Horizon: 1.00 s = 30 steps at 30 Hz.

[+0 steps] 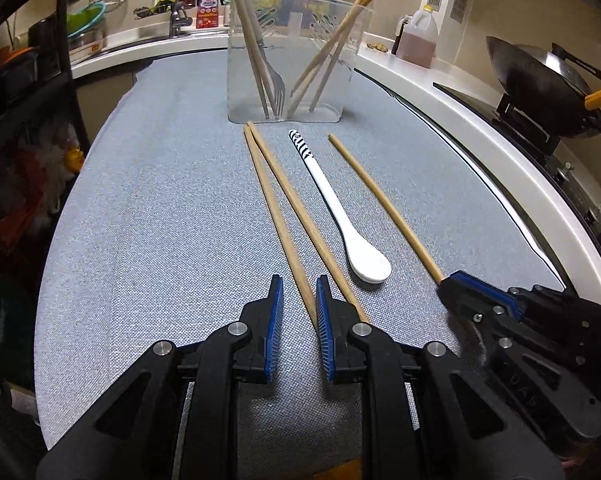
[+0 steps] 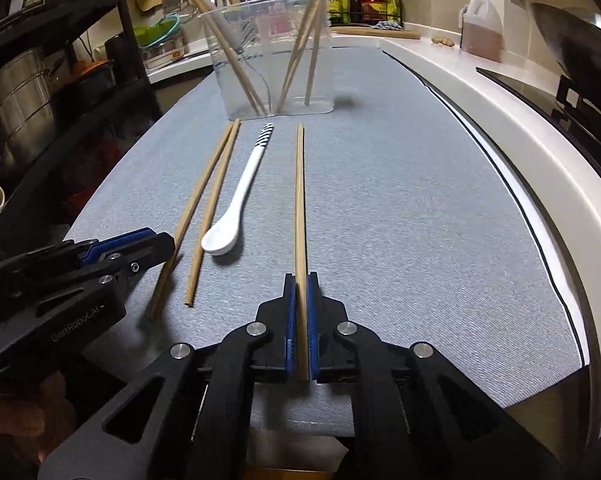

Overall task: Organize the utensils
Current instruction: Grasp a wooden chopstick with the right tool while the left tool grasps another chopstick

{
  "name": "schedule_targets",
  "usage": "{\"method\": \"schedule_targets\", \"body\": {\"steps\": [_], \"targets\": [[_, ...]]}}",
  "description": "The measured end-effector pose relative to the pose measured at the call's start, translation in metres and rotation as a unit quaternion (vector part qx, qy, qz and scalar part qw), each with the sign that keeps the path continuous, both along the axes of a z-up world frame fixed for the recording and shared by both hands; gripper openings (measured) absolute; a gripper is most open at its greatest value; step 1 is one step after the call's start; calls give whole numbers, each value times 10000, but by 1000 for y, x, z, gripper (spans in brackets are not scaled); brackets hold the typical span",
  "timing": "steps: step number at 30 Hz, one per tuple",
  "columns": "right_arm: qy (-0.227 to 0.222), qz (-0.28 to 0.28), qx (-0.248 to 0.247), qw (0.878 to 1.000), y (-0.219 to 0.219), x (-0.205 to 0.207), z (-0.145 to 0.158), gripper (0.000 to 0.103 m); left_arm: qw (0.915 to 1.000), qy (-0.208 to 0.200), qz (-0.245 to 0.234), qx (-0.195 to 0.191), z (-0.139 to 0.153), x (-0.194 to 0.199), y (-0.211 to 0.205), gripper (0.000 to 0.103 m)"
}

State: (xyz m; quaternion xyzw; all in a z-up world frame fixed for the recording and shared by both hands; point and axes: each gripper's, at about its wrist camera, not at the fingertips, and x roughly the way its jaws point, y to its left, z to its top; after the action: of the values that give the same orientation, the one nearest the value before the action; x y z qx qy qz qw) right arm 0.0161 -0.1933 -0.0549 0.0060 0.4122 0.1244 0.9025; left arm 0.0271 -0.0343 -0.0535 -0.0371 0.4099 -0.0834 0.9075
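Note:
A clear plastic holder point(image 1: 292, 60) at the far end of the grey mat holds several chopsticks and a fork point(image 1: 274, 80). In front of it lie two chopsticks point(image 1: 272, 200) side by side, a white spoon with a striped handle point(image 1: 340, 216) and a single chopstick point(image 1: 384, 208). My left gripper point(image 1: 299, 296) is open, its fingers on either side of the near end of the left chopstick. My right gripper point(image 2: 300, 292) is shut on the single chopstick point(image 2: 300, 200), which still lies along the mat. The holder point(image 2: 272, 52) and spoon point(image 2: 240, 200) also show in the right wrist view.
The grey mat point(image 1: 160, 220) covers the counter. A wok point(image 1: 540, 80) sits on the stove at right, an oil jug point(image 1: 418, 38) behind it. The sink and tap point(image 1: 172, 0) are at the back left. A dark rack point(image 2: 60, 80) stands left.

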Motion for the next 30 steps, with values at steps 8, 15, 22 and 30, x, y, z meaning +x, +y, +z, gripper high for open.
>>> {"method": "schedule_targets", "body": {"steps": [8, 15, 22, 30], "targets": [[36, -101, -3, 9999, -10, 0, -2, 7, 9996, -28, 14, 294, -3, 1, -8, 18], [36, -78, -89, 9999, -9, 0, -2, 8, 9985, -80, -1, 548, -3, 0, -12, 18], [58, -81, -180, 9998, -8, -1, -1, 6, 9985, -25, 219, 510, -1, -1, 3, 7], [54, -195, -94, 9998, -11, -5, -2, 7, 9979, 0, 356, 550, -1, -12, 15, 7]]}}
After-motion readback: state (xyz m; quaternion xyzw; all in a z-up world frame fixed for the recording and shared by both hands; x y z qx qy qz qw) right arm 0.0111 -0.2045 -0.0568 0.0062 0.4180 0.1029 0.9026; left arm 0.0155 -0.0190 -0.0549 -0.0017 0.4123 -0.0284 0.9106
